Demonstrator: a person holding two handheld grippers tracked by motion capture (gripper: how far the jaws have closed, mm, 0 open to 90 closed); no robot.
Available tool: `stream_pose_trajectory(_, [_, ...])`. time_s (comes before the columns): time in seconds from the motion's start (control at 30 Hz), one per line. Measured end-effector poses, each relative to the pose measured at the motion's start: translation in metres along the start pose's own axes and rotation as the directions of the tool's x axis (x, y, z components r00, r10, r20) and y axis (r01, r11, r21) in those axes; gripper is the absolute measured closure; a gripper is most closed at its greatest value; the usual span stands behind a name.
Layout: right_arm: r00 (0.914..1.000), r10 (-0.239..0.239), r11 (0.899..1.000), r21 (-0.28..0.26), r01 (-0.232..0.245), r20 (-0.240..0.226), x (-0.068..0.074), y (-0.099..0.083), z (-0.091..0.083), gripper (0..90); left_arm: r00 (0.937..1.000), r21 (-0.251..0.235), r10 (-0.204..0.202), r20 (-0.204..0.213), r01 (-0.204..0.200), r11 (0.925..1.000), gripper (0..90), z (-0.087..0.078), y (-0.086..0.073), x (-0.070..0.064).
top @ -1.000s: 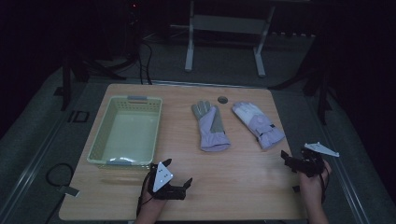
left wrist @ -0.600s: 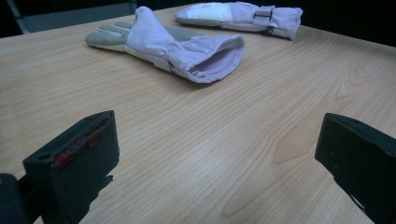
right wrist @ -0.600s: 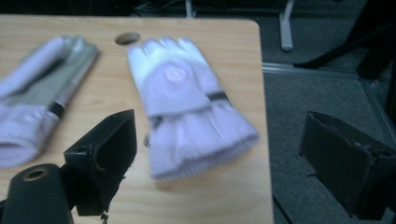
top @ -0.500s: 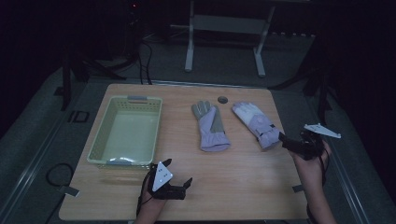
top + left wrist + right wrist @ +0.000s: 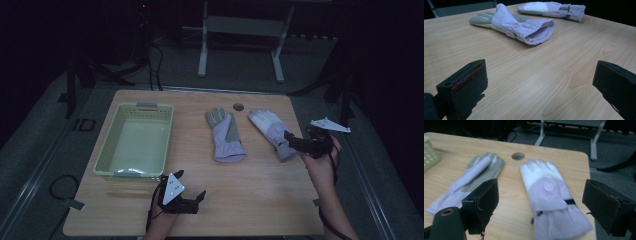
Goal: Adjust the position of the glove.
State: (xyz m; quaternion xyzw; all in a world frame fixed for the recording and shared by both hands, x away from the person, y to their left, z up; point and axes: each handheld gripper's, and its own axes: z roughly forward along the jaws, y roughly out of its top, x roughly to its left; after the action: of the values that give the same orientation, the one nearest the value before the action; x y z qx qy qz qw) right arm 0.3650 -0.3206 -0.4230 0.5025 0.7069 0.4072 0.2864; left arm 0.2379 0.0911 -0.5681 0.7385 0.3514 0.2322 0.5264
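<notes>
Two lilac winter gloves lie on the wooden table (image 5: 260,195). The left glove (image 5: 225,136) (image 5: 519,26) (image 5: 471,177) lies palm up, its grey palm showing. The right glove (image 5: 270,130) (image 5: 551,200) (image 5: 554,8) has a white back and a round badge. My right gripper (image 5: 292,140) (image 5: 541,202) is open and hovers over the right glove's cuff, the cuff between its jaws. My left gripper (image 5: 192,192) (image 5: 539,85) rests open near the table's front edge, with bare wood between its jaws.
A pale green plastic basket (image 5: 135,142) (image 5: 430,155) stands at the table's left. A round hole (image 5: 238,106) (image 5: 518,156) sits in the tabletop behind the gloves. A metal frame stand (image 5: 240,30) rises on the floor beyond the table.
My right gripper has moved forward and left from the table's right edge to above the right glove's cuff. The left gripper has stayed put.
</notes>
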Motion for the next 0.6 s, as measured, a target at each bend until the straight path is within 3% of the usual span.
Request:
stream_pose_trajectory(0.3, [0.9965, -0.049, 0.999, -0.025, 0.047, -0.069, 0.028, 0.023, 0.014, 16.0, 1.0, 0.0, -0.001, 0.001, 0.001, 1.0, 0.0, 0.0, 0.0, 0.0])
stream_pose_trajectory(0.6, [0.9882, -0.088, 0.996, 0.002, 0.089, -0.126, 0.056, 0.039, 0.036, 17.6, 1.0, 0.001, 0.003, 0.003, -0.003, 1.0, 0.0, 0.0, 0.0, 0.0])
